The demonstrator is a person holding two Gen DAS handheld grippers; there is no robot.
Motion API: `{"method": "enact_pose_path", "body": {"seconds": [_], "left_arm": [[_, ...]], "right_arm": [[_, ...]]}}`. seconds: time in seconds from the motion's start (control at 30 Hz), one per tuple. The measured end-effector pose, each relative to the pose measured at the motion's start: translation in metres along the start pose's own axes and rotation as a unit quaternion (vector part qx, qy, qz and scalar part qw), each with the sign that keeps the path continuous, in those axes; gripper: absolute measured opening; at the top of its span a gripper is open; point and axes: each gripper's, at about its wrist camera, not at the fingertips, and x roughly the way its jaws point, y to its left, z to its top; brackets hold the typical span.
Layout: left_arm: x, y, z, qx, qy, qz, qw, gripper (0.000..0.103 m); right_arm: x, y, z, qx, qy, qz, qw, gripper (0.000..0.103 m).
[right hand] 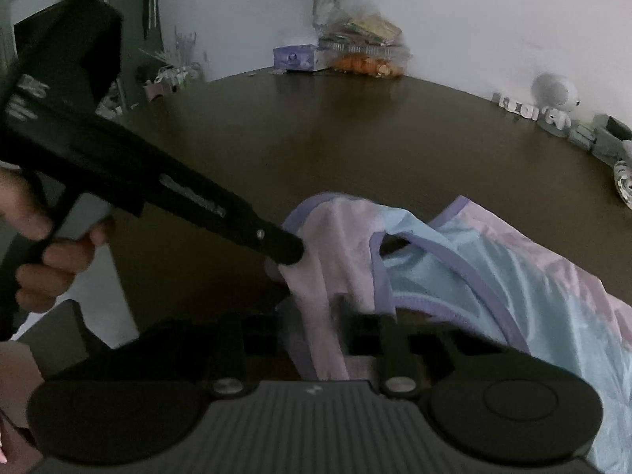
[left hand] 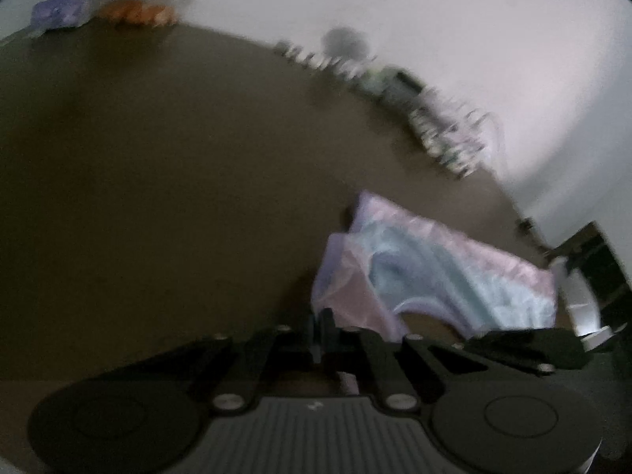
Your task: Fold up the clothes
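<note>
Beside the garment [right hand: 454,260], left claw [right hand: 284,254] crosses right claw [right hand: 308,331]

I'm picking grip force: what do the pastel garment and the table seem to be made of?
Pastel garment: thin, soft knit fabric, probably, faintly shiny; it drapes in fine folds, with purple binding at the edges. Table: dark brown wood or veneer, semi-gloss; it shows soft reflections.

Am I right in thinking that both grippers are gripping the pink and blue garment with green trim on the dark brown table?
Not quite: the trim is purple, not green. The right wrist view shows the purple binding along the openings of the garment. The rest stands: the left gripper and the right gripper both grip its pink cloth, over the dark brown table.
</note>
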Motion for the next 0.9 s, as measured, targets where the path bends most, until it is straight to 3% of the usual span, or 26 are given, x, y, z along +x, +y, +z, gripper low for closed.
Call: {"method": "enact_pose_path", "body": {"seconds": [0.17,0.3,0.37,0.43,0.5,0.63,0.77,0.83,0.9], "left_arm": [[-0.016,0.0,0.006,0.022,-0.058,-0.043,0.9972,0.002],[-0.014,-0.006,0.01,0.039,-0.067,-0.07,0.9945,0.003],[-0.013,-0.008,0.016,0.022,-0.049,-0.078,0.9955,0.01],[-0.014,-0.003,0.019,-0.018,-0.033,-0.094,0.9949,0.027],[-0.02,-0.003,0.021,-0.027,-0.024,-0.086,0.9956,0.035],[-0.018,-0.003,0.021,-0.038,-0.016,-0.086,0.9954,0.036],[-0.011,-0.003,0.021,-0.049,-0.01,-0.092,0.9945,0.033],[-0.007,-0.003,0.021,-0.054,-0.008,-0.096,0.994,0.005],[-0.004,-0.004,0.021,-0.059,-0.005,-0.099,0.9934,0.002]], "right_arm": [[-0.025,-0.027,0.002,0.07,-0.061,-0.006,0.996,0.0],[-0.052,-0.034,0.006,0.095,-0.121,0.001,0.988,0.0],[-0.054,-0.032,0.008,0.085,-0.121,-0.003,0.989,0.0],[-0.049,-0.032,0.007,0.086,-0.112,0.0,0.99,0.0],[-0.049,-0.037,0.005,0.099,-0.11,0.008,0.989,0.0],[-0.056,-0.038,0.006,0.104,-0.121,0.018,0.987,0.0],[-0.06,-0.032,0.008,0.089,-0.125,0.02,0.988,0.0],[-0.061,-0.03,0.008,0.083,-0.125,0.021,0.988,0.001],[-0.062,-0.03,0.007,0.081,-0.126,0.022,0.988,0.001]]}}
